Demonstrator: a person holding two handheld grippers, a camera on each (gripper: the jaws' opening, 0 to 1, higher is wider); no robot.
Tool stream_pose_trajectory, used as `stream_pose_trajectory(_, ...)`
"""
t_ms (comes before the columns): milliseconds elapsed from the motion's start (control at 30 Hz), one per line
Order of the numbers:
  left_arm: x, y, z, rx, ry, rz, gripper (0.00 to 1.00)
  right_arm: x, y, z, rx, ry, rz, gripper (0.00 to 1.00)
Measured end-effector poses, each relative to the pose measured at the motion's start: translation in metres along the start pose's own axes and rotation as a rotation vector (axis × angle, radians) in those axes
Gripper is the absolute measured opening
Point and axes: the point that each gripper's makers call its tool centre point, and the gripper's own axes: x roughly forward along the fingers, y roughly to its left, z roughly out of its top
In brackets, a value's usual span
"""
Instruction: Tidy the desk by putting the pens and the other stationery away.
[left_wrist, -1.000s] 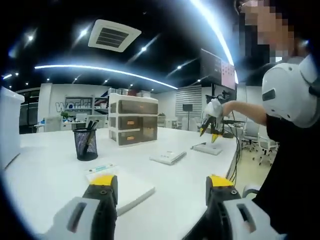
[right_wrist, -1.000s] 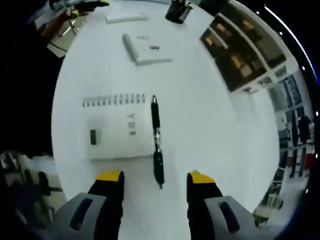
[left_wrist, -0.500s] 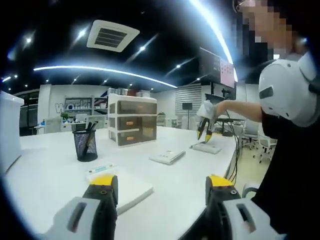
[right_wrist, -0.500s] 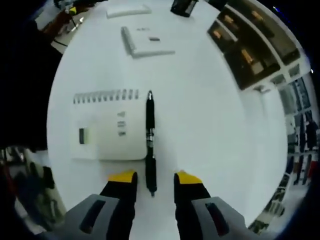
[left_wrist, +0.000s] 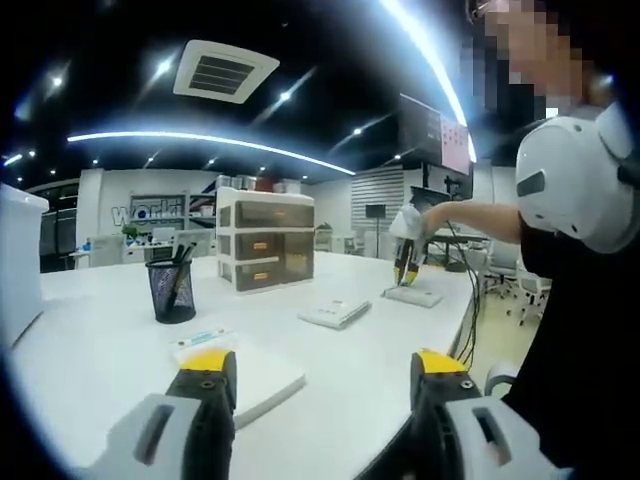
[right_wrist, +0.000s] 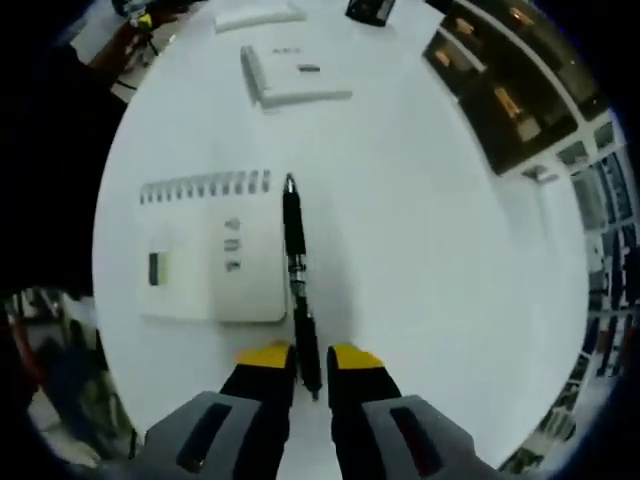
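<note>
A black pen (right_wrist: 295, 250) lies on the white desk (right_wrist: 430, 260) along the right edge of a white spiral notebook (right_wrist: 205, 250). My right gripper (right_wrist: 310, 357) has its yellow-tipped jaws pressed in on the pen's near end, shut on it. In the left gripper view the right gripper (left_wrist: 405, 265) appears far off, pointing down at that notebook (left_wrist: 415, 297). My left gripper (left_wrist: 322, 362) hangs open over the desk's near edge, holding nothing. A black mesh pen cup (left_wrist: 172, 290) with pens in it stands at the left.
A beige drawer unit (left_wrist: 265, 240) stands behind the cup and also appears as the drawer unit (right_wrist: 500, 95). A white flat box (left_wrist: 335, 314) lies mid-desk. A white pad (left_wrist: 255, 378) lies below my left gripper. A person (left_wrist: 590, 250) stands at the desk's right edge.
My right gripper has come down onto the pen and its jaws have narrowed from wide open to tight around the pen's end. The left gripper has stayed still.
</note>
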Motion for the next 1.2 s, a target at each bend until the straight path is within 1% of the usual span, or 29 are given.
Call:
stream_pose_trajectory(33, 0.0, 0.0, 0.0, 0.0, 0.002, 0.0, 0.7, 0.0, 0.001, -0.001, 0.001, -0.001, 0.014, 0.07)
stream_pose_trajectory(67, 0.001, -0.001, -0.001, 0.001, 0.005, 0.0, 0.7, 0.001, -0.002, -0.001, 0.006, 0.0, 0.008, 0.07)
stream_pose_trajectory(167, 0.002, -0.003, -0.001, 0.002, 0.006, -0.003, 0.7, 0.002, -0.001, -0.001, 0.008, 0.001, 0.032, 0.07)
stream_pose_trajectory(267, 0.002, -0.004, -0.001, 0.002, 0.003, -0.002, 0.7, 0.003, 0.001, 0.0, 0.005, 0.007, 0.031, 0.06)
stream_pose_trajectory(367, 0.001, -0.005, -0.002, -0.001, 0.003, 0.0, 0.7, 0.002, 0.001, 0.0, -0.013, 0.027, 0.01, 0.06)
stream_pose_trajectory(433, 0.001, -0.004, -0.002, 0.0, 0.005, 0.002, 0.7, 0.002, 0.0, -0.001, -0.047, 0.05, -0.008, 0.05)
stream_pose_trajectory(500, 0.0, -0.003, -0.001, 0.005, 0.001, 0.008, 0.69, 0.001, -0.003, -0.004, -0.082, 0.09, -0.051, 0.05)
stream_pose_trajectory(567, -0.002, -0.001, 0.002, 0.002, -0.005, 0.014, 0.69, 0.0, -0.004, -0.003, -0.097, 0.102, -0.07, 0.05)
stream_pose_trajectory(633, -0.003, 0.0, 0.004, -0.001, -0.014, 0.017, 0.69, -0.005, -0.008, -0.003, -0.133, 0.123, -0.116, 0.05)
stream_pose_trajectory(767, -0.003, -0.001, 0.004, -0.005, -0.014, 0.011, 0.69, -0.02, -0.024, -0.001, -0.214, 0.178, -0.243, 0.05)
stream_pose_trajectory(800, -0.003, -0.001, 0.004, -0.002, -0.012, 0.01, 0.69, -0.025, -0.029, 0.003, -0.243, 0.179, -0.286, 0.05)
stream_pose_trajectory(833, -0.003, -0.001, 0.005, 0.001, -0.01, 0.008, 0.69, -0.029, -0.031, 0.005, -0.249, 0.182, -0.306, 0.05)
stream_pose_trajectory(900, -0.002, -0.002, 0.006, 0.002, -0.011, 0.002, 0.69, -0.04, -0.039, 0.013, -0.315, 0.192, -0.386, 0.05)
stream_pose_trajectory(933, -0.002, -0.003, 0.007, 0.002, -0.013, -0.003, 0.69, -0.043, -0.039, 0.016, -0.326, 0.198, -0.401, 0.05)
stream_pose_trajectory(967, -0.002, -0.003, 0.009, 0.001, -0.015, -0.008, 0.69, -0.048, -0.041, 0.021, -0.364, 0.198, -0.429, 0.05)
stream_pose_trajectory(1000, -0.002, -0.003, 0.011, -0.001, -0.017, -0.013, 0.69, -0.056, -0.045, 0.029, -0.396, 0.196, -0.487, 0.05)
stream_pose_trajectory(1133, -0.001, -0.002, 0.016, -0.014, -0.023, -0.038, 0.69, -0.075, -0.052, 0.051, -0.516, 0.199, -0.617, 0.05)
stream_pose_trajectory(1167, -0.001, -0.001, 0.017, -0.018, -0.026, -0.044, 0.69, -0.083, -0.053, 0.06, -0.56, 0.193, -0.673, 0.05)
stream_pose_trajectory(1200, -0.001, 0.0, 0.019, -0.023, -0.03, -0.047, 0.69, -0.087, -0.053, 0.066, -0.583, 0.193, -0.701, 0.05)
